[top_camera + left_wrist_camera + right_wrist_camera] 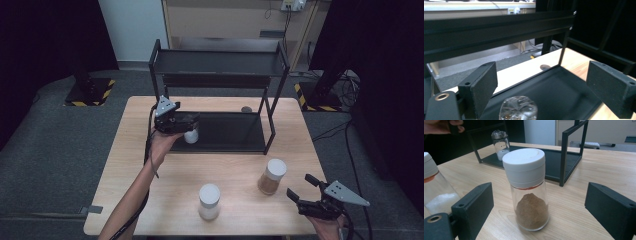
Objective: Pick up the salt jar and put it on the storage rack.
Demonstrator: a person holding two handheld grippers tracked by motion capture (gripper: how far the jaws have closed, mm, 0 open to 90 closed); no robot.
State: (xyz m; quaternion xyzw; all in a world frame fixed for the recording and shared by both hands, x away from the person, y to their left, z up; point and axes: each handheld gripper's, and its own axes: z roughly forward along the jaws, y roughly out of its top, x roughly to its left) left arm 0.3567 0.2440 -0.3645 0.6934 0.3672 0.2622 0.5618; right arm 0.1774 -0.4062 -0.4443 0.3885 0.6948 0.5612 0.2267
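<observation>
**Left gripper open over a small shaker on the rack; right gripper open before the brown spice jar**

A black two-tier metal rack [270, 125] stands at the far side of the light wooden counter [150, 195]. On the left end of its lower tray stands a small glass shaker [191, 136] with a faceted silvery top and white grains at the bottom. The left gripper [192, 121] hangs just above it, jaws spread wide and not touching it; in the left gripper view the shaker's top [518, 110] sits low between the two black pads, under the rack's upper shelf [499, 25].

Nearer the person, two taller jars stand on the bare counter. One has a white cap and white contents [209, 201], near the front edge at the middle. The other, a white-capped glass jar of brown powder [271, 176], stands upright to its right and a little farther back. The right gripper [300, 190] is held at the counter's front right corner, jaws wide apart, aimed at the brown-powder jar but clear of it; in the right gripper view that jar [529, 192] stands centred between the pads and beyond them.

A small dark round spot [246, 109] lies on the counter behind the rack's tray.
</observation>
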